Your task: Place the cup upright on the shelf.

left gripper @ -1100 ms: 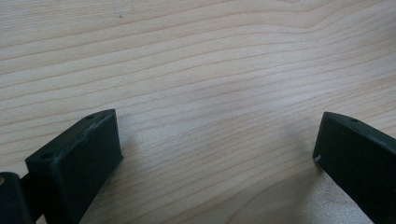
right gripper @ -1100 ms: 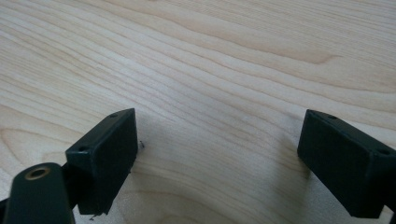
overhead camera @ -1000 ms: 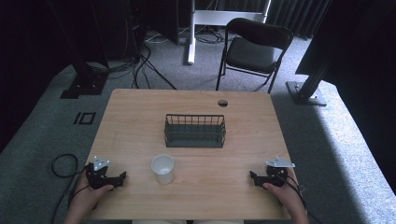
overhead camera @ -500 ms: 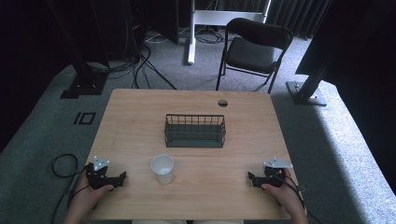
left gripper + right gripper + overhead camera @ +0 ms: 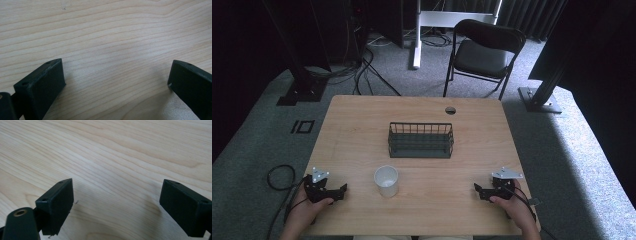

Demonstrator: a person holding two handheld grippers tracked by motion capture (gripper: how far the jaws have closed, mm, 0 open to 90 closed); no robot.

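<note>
A white cup (image 5: 386,180) stands upright on the wooden table (image 5: 362,120), near the front and left of centre. Behind it, at the table's middle, sits a dark wire basket (image 5: 420,141) that looks empty. My left gripper (image 5: 337,192) rests on the table at the front left, a short way left of the cup, with its jaws toward the cup. In the left gripper view the left gripper (image 5: 116,75) is open over bare wood. My right gripper (image 5: 480,190) lies at the front right, jaws pointing left. Seen in its own view, the right gripper (image 5: 116,195) is also open, holding nothing.
A round cable hole (image 5: 450,110) sits near the table's far edge. A black folding chair (image 5: 482,50) stands beyond the table, with dark stand bases and cables on the grey carpet around it. A black cable (image 5: 277,175) loops off the left side.
My right gripper has slid slightly to the left along the table's front. The left gripper, the cup and the basket have not moved.
</note>
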